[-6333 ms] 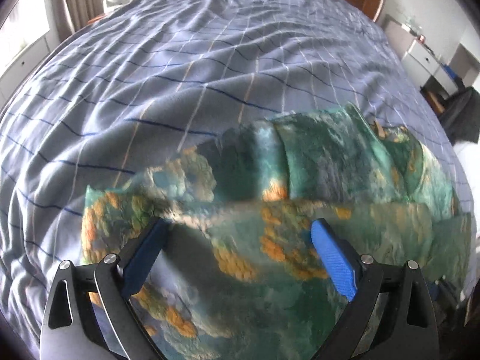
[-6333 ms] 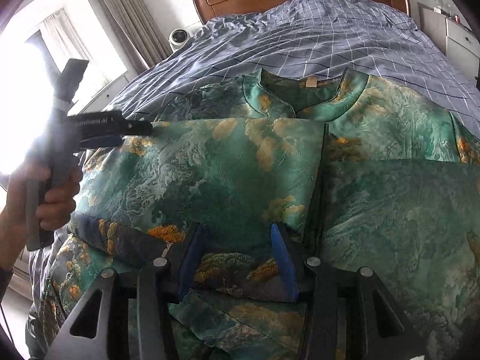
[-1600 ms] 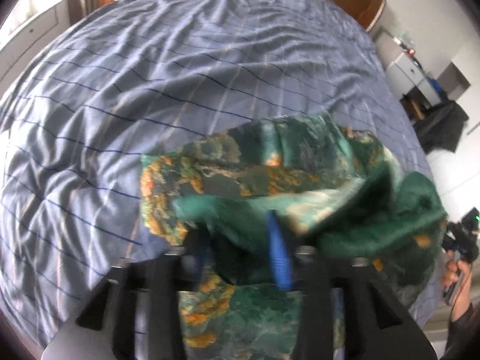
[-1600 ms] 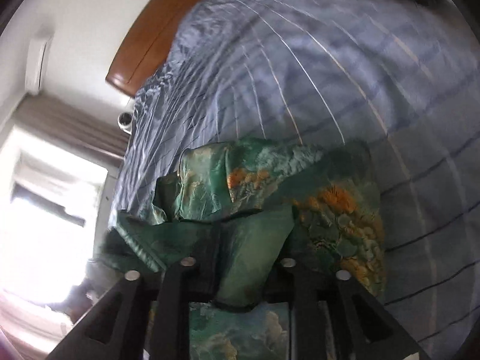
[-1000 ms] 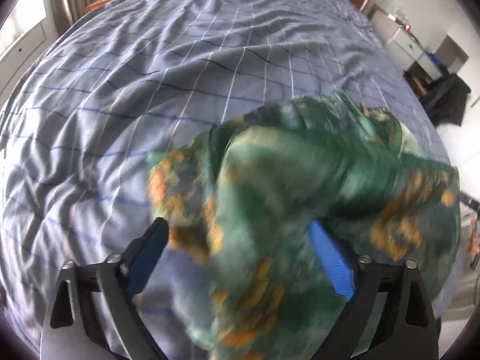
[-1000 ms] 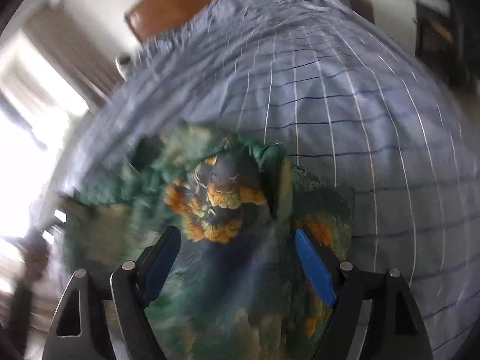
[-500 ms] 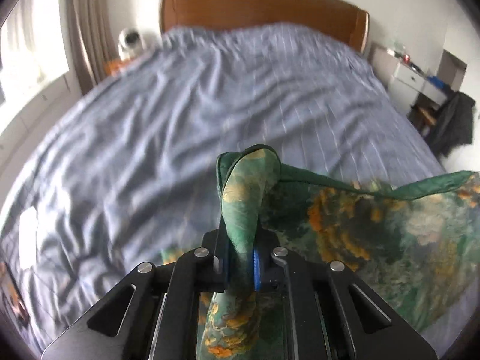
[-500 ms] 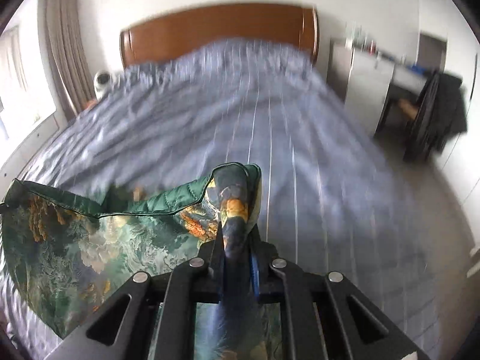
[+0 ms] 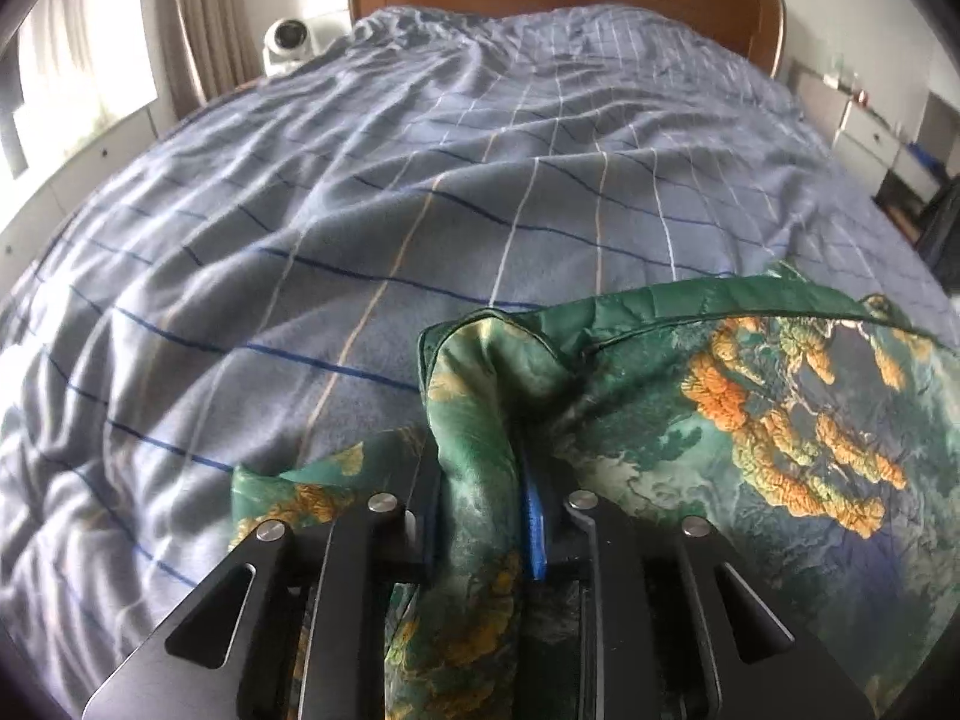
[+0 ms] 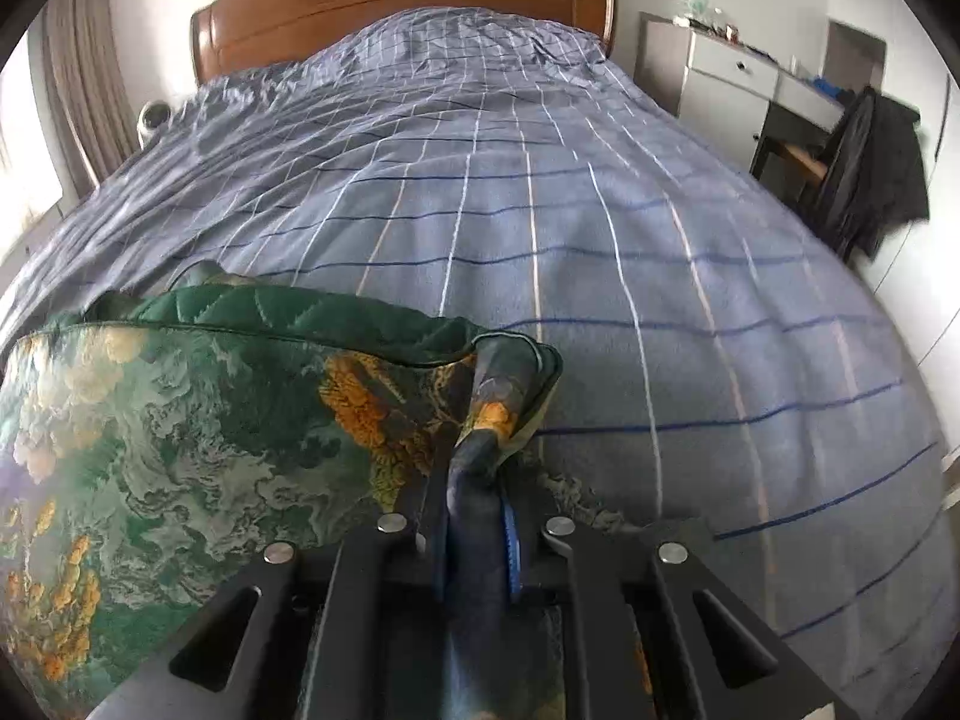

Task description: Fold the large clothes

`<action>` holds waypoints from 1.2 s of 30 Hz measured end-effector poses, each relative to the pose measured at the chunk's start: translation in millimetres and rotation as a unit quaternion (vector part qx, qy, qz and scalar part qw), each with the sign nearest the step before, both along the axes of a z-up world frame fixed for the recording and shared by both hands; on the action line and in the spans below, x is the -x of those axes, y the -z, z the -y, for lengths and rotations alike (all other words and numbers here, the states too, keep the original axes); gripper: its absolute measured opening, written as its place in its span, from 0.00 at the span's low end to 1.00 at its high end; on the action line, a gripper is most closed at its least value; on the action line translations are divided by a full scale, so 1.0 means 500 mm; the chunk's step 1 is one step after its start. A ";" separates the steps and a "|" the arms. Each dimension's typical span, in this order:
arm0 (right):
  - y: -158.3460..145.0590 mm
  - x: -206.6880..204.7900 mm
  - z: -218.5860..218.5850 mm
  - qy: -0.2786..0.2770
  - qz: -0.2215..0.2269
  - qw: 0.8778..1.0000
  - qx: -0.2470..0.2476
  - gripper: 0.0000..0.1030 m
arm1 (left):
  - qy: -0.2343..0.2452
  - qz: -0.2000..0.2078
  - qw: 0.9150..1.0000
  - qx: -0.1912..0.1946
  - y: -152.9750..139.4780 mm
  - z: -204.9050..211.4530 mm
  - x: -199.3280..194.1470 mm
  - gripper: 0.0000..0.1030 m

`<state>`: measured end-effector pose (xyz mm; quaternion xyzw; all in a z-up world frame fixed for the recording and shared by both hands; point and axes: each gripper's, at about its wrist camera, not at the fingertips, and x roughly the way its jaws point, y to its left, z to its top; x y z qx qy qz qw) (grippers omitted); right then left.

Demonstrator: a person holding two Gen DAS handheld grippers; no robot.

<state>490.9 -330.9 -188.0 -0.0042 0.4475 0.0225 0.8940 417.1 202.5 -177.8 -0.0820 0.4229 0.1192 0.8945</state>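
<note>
The garment is green silky cloth with orange and white landscape print and a dark green quilted lining. My left gripper is shut on its left corner, and the cloth stretches off to the right. My right gripper is shut on the other corner of the garment, which spreads to the left. The held edge hangs lifted above the bed between the two grippers. The lower part of the garment is hidden below the grippers.
The bed has a wrinkled blue checked cover and a wooden headboard. A white round device and curtains stand at the left. A white dresser and a chair draped with dark clothing stand at the right.
Both grippers opened on the folded garment, then closed on its corners and lifted it. In the last half second the held edge has dropped lower toward the bed and the view has steadied.
</note>
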 end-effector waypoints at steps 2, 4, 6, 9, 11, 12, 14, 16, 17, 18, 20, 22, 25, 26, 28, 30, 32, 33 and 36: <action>0.009 0.002 0.015 0.004 0.005 1.000 -0.025 0.16 | 0.000 0.005 1.000 0.003 0.004 0.000 0.000 0.22; 0.013 0.009 0.027 0.007 0.012 0.999 -0.048 0.17 | -0.001 0.010 1.000 -0.004 0.005 0.006 0.001 0.22; 0.018 0.003 0.031 0.008 0.013 0.998 -0.056 0.18 | -0.002 0.014 1.000 -0.007 0.008 0.011 0.003 0.23; 0.026 -0.002 0.022 0.008 0.013 0.998 -0.053 0.18 | -0.002 0.017 1.000 0.004 0.011 0.005 0.001 0.23; 0.027 -0.003 0.021 0.009 0.013 0.998 -0.052 0.18 | -0.003 0.020 1.000 0.014 0.012 -0.001 0.001 0.24; 0.028 -0.002 0.021 0.009 0.014 0.998 -0.052 0.18 | -0.003 0.021 1.000 0.016 0.012 -0.002 0.001 0.24; 0.028 -0.003 0.021 0.009 0.014 0.998 -0.053 0.18 | -0.003 0.023 1.000 0.019 0.012 -0.004 0.000 0.24; 0.027 -0.005 0.022 0.009 0.015 0.998 -0.054 0.18 | -0.003 0.025 0.999 0.021 0.013 -0.005 -0.001 0.25; 0.028 -0.006 0.022 0.009 0.015 0.998 -0.055 0.18 | -0.003 0.026 0.999 0.022 0.013 -0.006 -0.001 0.25; 0.028 -0.005 0.022 0.009 0.014 0.998 -0.055 0.18 | -0.003 0.026 0.999 0.024 0.013 -0.007 -0.001 0.25; 0.028 -0.004 0.024 0.010 0.014 0.998 -0.057 0.18 | -0.004 0.028 0.999 0.028 0.014 -0.009 0.000 0.25; 0.027 -0.005 0.027 0.011 0.014 0.998 -0.062 0.18 | -0.004 0.029 0.999 0.031 0.013 -0.010 0.000 0.26; 0.026 -0.005 0.035 0.013 0.015 0.997 -0.074 0.19 | -0.008 0.033 0.999 0.031 0.011 -0.013 0.004 0.30; 0.026 -0.006 0.038 0.015 0.015 0.997 -0.079 0.19 | -0.010 0.036 0.999 0.031 0.009 -0.014 0.007 0.32; 0.027 -0.007 0.047 0.017 0.015 0.996 -0.089 0.19 | -0.018 0.040 0.998 0.033 0.006 -0.018 0.012 0.40; 0.028 -0.007 0.053 0.018 0.016 0.995 -0.101 0.19 | -0.025 0.040 0.998 0.033 0.003 -0.021 0.015 0.49; 0.029 -0.009 0.060 0.020 0.014 0.993 -0.118 0.20 | -0.036 0.036 0.998 0.031 -0.001 -0.024 0.018 0.65; 0.030 -0.008 0.063 0.020 0.013 0.992 -0.127 0.20 | -0.042 0.033 0.998 0.032 -0.003 -0.027 0.019 0.77; 0.033 -0.018 0.093 0.021 -0.004 0.983 -0.182 0.23 | -0.044 0.007 0.998 0.054 -0.018 -0.043 0.016 0.86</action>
